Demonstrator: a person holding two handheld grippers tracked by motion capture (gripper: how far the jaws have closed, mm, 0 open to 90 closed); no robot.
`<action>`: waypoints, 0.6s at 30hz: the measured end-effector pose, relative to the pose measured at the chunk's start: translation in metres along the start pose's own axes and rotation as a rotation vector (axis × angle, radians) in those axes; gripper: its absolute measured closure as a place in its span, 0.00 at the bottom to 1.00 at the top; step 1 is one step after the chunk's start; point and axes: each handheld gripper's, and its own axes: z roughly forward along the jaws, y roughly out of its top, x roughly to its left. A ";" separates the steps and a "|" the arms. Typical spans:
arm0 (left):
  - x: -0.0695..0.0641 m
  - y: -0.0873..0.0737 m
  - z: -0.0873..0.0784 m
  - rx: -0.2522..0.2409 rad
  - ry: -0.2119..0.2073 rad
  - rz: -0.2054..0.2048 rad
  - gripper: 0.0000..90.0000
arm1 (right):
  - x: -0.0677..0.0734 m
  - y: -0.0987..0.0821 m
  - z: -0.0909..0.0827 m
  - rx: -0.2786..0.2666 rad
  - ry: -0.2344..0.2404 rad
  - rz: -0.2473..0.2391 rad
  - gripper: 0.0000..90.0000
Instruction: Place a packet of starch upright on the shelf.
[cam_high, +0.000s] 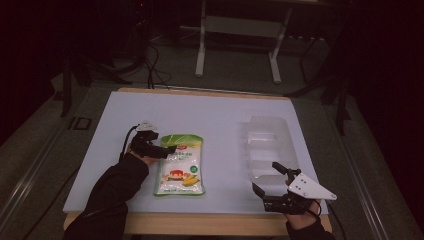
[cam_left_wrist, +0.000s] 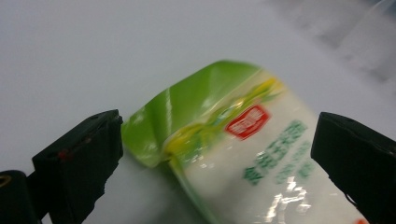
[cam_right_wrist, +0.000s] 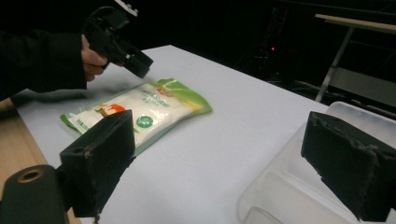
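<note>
Your left gripper is open, its jaws spread either side of the top left corner of the green-and-white food pouch, which lies flat at the middle of the white table. The left gripper view adds the pouch's curled green corner between the jaws. Your right gripper is also open, at 5 o'clock on the table, just beside the clear plastic tray. The right gripper view shows the tray's near rim.
</note>
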 end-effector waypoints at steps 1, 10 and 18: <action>0.002 -0.001 0.003 0.010 0.008 -0.011 0.03 | 0.000 0.000 0.000 0.001 0.000 -0.002 0.11; 0.009 -0.011 0.018 0.067 -0.020 -0.062 0.03 | 0.001 -0.001 0.002 0.009 0.005 0.000 0.11; 0.006 -0.016 0.025 0.082 -0.055 -0.093 0.04 | 0.001 -0.002 0.002 0.014 0.009 -0.002 0.11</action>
